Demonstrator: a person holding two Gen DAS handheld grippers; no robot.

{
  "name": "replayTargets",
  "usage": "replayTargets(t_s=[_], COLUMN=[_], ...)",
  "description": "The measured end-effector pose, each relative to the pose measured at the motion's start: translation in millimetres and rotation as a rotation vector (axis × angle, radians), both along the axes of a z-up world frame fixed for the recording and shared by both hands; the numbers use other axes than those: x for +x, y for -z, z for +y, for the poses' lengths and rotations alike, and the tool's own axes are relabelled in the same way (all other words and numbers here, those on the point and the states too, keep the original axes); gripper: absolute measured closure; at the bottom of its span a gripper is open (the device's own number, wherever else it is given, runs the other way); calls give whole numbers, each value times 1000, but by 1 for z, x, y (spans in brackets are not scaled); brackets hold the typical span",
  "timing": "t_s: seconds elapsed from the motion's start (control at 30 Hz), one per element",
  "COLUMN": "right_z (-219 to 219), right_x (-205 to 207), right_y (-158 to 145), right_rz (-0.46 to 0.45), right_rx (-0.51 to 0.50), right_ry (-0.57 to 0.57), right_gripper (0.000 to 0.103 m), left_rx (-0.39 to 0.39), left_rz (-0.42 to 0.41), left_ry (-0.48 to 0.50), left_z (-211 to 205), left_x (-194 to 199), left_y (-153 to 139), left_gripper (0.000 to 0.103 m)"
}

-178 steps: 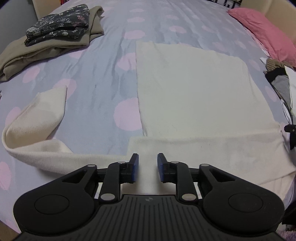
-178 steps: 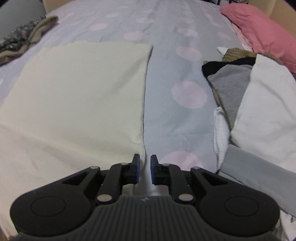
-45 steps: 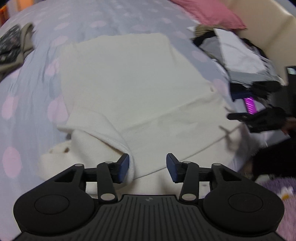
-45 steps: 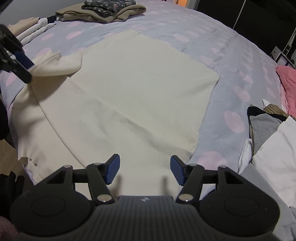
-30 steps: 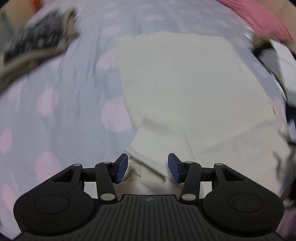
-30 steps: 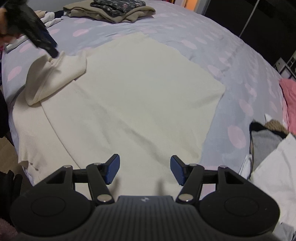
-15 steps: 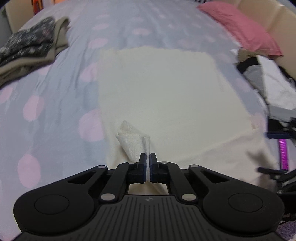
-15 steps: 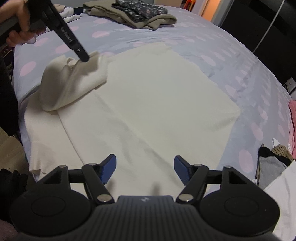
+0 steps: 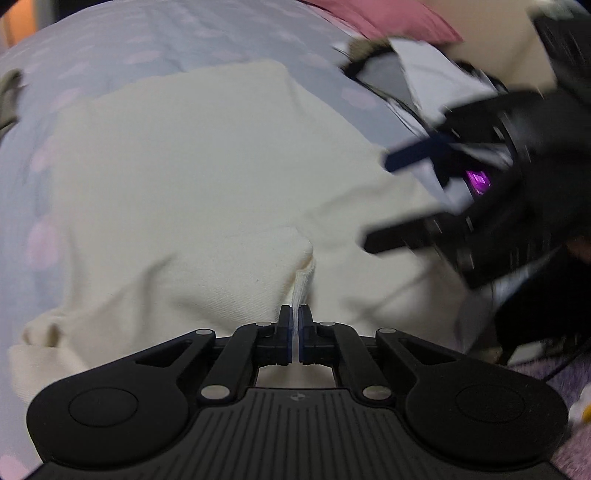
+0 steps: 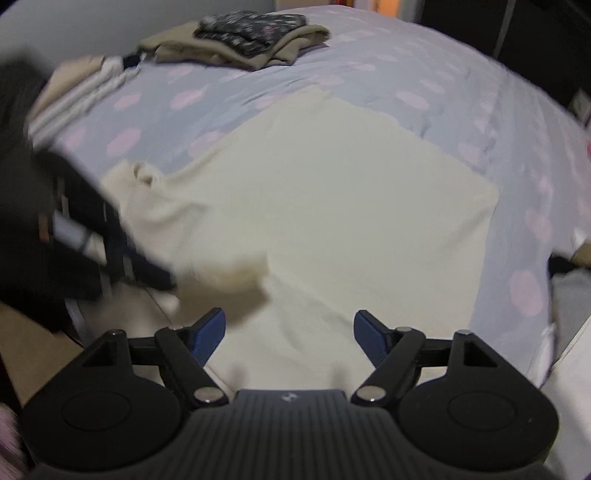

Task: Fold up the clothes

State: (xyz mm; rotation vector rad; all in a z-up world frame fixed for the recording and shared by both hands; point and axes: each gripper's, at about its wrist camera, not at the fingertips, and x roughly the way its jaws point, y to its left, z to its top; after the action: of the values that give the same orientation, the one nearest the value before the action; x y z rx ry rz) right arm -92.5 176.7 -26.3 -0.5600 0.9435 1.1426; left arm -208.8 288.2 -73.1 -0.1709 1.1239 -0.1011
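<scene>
A wide bed under a lavender sheet with pale pink dots (image 10: pixel 424 85) fills the dim room. A pink pillow (image 9: pixel 376 16) lies against a cream padded headboard (image 9: pixel 491 33). Pale wooden floor (image 10: pixel 26 339) shows beside it.

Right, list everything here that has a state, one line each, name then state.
Left claw: shut on the cream garment's sleeve end.
Right claw: open, empty, above the garment's near edge.
Cream garment: spread flat on the bed, one sleeve pulled across the body.
Folded clothes: stacked at the far corner.
Unfolded clothes: heaped by the pink pillow.
</scene>
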Motion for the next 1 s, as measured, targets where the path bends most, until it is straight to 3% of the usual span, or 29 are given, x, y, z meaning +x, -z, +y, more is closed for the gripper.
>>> replayTargets(t_s=[0.2, 0.33, 0.4, 0.5, 0.6, 0.8, 0.93, 1.0], right_z=[8, 17, 21, 28, 29, 30, 27, 21], right_x=[11, 14, 13, 9, 8, 8, 11, 16], right_y=[15, 37, 47, 57, 60, 65, 54, 33], right_rz=[172, 227, 239, 216, 206, 188, 178, 166], right_rx=[13, -28, -33, -40, -40, -41, 1, 66], right_ry=[81, 97, 91, 55, 42, 20, 30, 47], right_gripper=[24, 33, 36, 43, 48, 94, 97, 97], left_rx=[7, 1, -2, 2, 28, 155, 189, 170], left_rz=[8, 28, 39, -10, -80, -155, -142, -145], left_ry=[73, 103, 119, 134, 61, -226, -443, -478], left_z=[-14, -15, -15, -5, 22, 96, 144, 157], left_x=[-3, -8, -11, -18, -26, -37, -44, -45], left_y=[14, 22, 21, 5, -19, -51, -60, -59], left_gripper=[102, 101, 94, 86, 83, 79, 79, 79])
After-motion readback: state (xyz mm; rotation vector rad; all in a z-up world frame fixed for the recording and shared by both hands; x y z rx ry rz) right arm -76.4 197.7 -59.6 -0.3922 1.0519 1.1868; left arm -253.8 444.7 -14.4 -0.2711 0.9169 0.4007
